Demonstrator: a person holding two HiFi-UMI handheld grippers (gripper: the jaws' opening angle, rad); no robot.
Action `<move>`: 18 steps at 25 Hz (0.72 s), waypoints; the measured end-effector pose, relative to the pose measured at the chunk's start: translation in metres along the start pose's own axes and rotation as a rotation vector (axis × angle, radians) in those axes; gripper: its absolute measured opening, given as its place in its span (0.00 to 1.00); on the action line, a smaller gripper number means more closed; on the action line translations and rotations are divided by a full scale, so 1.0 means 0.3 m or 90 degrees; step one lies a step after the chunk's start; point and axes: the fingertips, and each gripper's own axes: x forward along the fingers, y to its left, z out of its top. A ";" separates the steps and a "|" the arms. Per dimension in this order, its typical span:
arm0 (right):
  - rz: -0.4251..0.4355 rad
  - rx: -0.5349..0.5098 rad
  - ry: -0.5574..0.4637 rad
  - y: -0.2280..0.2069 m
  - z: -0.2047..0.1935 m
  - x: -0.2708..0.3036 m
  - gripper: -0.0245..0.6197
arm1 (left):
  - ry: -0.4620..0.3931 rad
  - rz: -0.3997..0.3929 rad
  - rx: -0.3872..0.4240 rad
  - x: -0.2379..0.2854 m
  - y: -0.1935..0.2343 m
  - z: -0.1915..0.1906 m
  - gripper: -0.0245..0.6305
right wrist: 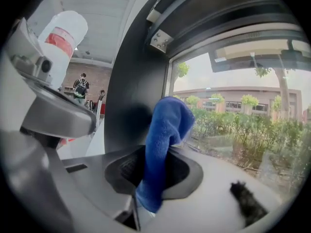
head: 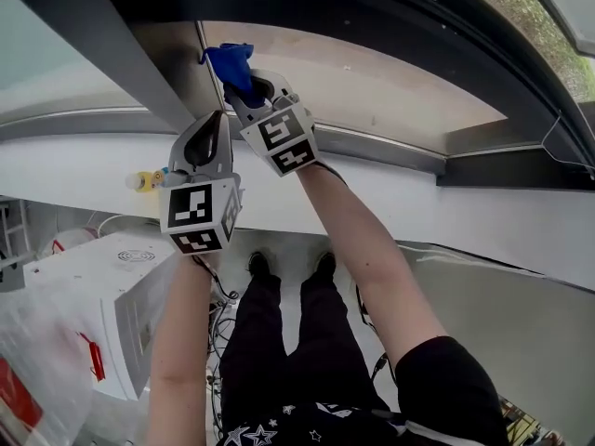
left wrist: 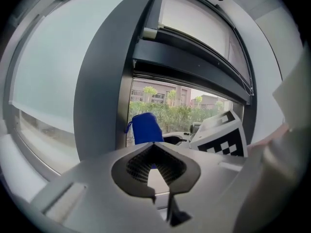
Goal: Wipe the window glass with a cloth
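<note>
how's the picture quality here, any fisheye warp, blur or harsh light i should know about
Both gripper views: heavy fisheye, with black round borders and the window frame bowed into curves. Right gripper view: the blue cloth is crisp against bright daylight outside, and the near foreground is soft. Left gripper view: the close foreground is soft too. Head view: evenly lit, with milder warp.

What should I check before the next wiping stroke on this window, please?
1. Cloth held by right gripper: ok, the gripper is shut on it.
2. Cloth touching glass: cannot tell; it sits at the pane's corner beside the frame.
3. Left gripper out of the way: ok, shut and empty, beside the right one.
4. Enough cloth past the jaws: ok, a fold sticks out.
5. Dirt left on the glass: cannot tell.
</note>
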 end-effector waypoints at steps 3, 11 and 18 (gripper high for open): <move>-0.019 0.004 0.006 -0.042 -0.028 -0.025 0.16 | 0.009 -0.009 0.014 0.021 -0.015 -0.003 0.05; -0.100 0.056 0.005 -0.217 -0.132 -0.285 0.16 | 0.030 -0.035 0.001 0.079 -0.208 -0.054 0.05; -0.199 0.093 0.032 -0.428 -0.292 -0.631 0.16 | 0.057 -0.128 0.052 0.185 -0.564 -0.096 0.05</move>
